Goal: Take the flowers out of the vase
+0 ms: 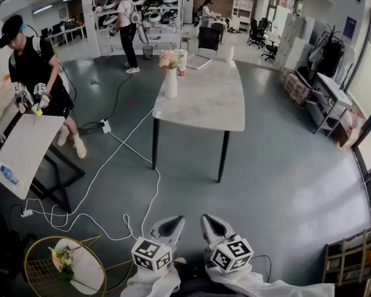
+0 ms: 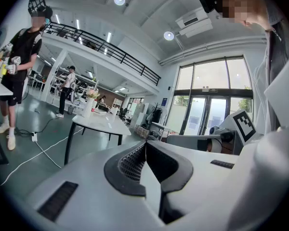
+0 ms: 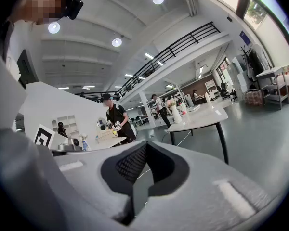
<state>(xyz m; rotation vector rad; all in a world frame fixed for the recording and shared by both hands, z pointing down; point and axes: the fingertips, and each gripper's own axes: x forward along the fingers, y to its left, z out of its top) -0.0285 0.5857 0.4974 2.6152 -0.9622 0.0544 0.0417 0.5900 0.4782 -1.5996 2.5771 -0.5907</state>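
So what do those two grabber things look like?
The left gripper and right gripper are white, with pointed jaws lined by dark ribbed pads. Each carries a white cube printed with black square markers. The person's sleeves are white.

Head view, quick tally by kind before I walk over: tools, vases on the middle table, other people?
Tools: 2 (left tool, right tool, both shut and empty)
Vases: 1 (white vase holding flowers)
Other people: 3 (person in black, person at the shelves, seated person)
Total: 6

grey floor (image 1: 284, 184), white table (image 1: 213, 107), tall windows (image 2: 207, 112), ceiling lights (image 3: 116, 42)
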